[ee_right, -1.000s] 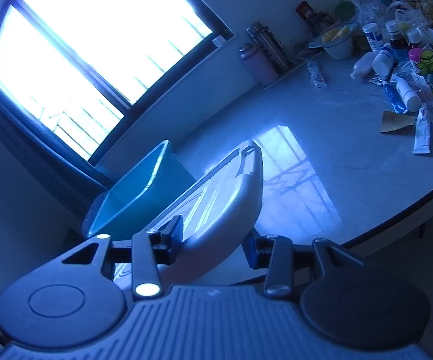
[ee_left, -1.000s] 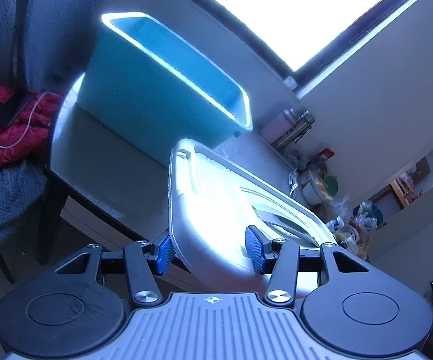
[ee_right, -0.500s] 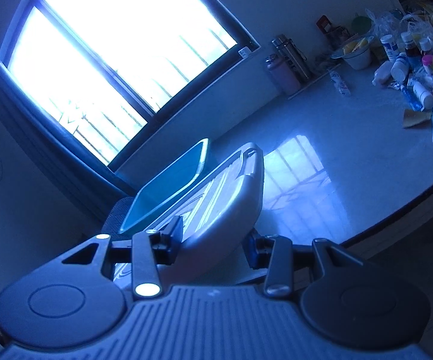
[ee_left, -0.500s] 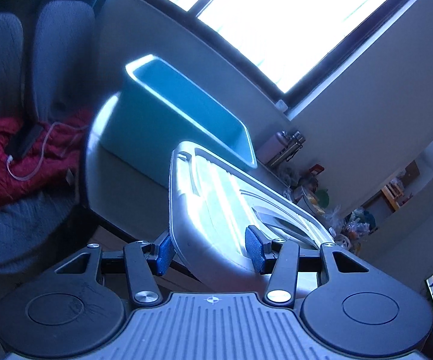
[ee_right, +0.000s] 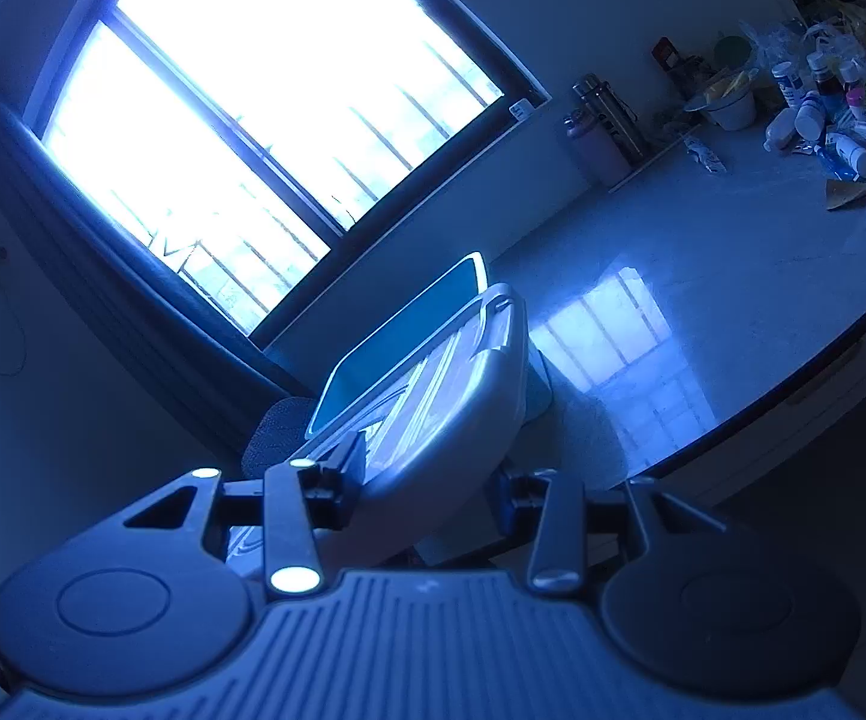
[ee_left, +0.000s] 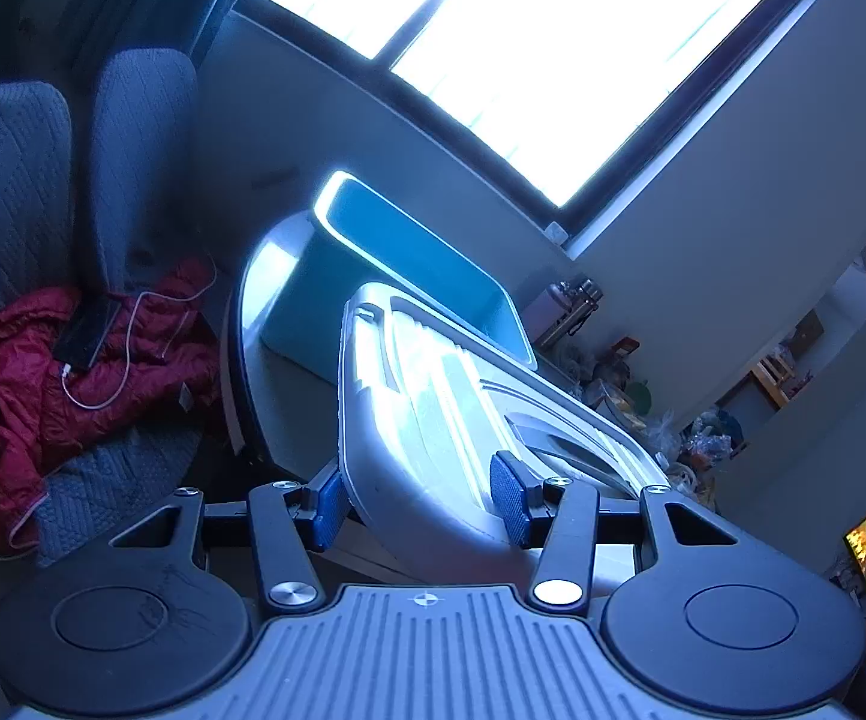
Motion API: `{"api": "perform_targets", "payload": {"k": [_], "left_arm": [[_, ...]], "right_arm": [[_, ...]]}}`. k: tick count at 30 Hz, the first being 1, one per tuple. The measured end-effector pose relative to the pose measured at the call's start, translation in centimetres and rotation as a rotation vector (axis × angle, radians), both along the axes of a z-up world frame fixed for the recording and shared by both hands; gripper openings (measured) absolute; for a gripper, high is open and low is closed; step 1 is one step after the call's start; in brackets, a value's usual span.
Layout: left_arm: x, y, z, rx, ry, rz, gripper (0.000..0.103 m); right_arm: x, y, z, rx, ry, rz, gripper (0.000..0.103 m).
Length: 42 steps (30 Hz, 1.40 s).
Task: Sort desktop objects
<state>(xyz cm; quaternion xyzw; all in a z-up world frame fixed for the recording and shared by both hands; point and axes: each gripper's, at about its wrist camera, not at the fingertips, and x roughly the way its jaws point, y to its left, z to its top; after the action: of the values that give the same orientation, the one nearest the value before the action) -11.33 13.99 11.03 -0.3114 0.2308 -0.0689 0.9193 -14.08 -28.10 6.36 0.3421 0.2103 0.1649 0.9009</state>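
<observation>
Left gripper [ee_left: 418, 501] clamped on one end of white lid [ee_left: 433, 420]; right gripper [ee_right: 427, 489] clamped on the other end. Lid carried tilted, off the table [ee_right: 703, 276], with teal bin [ee_left: 409, 264] just beyond at 12 o'clock. Loose bottles and tubes [ee_right: 835, 126] heaped at 2 o'clock. Probably mid-carry of the lid; next, level both ends together and set down clear of the bin.

Home living room, cluttered table [ee_right: 733, 252], jacket-strewn sofa [ee_left: 7, 192], window [ee_right: 265, 96]

The white lid [ee_right: 451, 414] blocks both views ahead; bare table [ee_right: 703, 276] lies rightward before clutter [ee_right: 835, 114].
</observation>
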Motion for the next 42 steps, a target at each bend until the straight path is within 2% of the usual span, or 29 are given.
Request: {"api": "perform_targets", "payload": {"k": [16, 42], "left_arm": [[-0.2, 2.7, 1.3, 0.031, -0.017, -0.020, 0.051], [2.9, 4.7, 2.5, 0.045, -0.026, -0.004, 0.051]], "right_arm": [[-1.2, 2.5, 0.5, 0.025, -0.023, -0.019, 0.042], [1.5, 4.7, 1.1, 0.031, -0.031, -0.011, 0.043]]}}
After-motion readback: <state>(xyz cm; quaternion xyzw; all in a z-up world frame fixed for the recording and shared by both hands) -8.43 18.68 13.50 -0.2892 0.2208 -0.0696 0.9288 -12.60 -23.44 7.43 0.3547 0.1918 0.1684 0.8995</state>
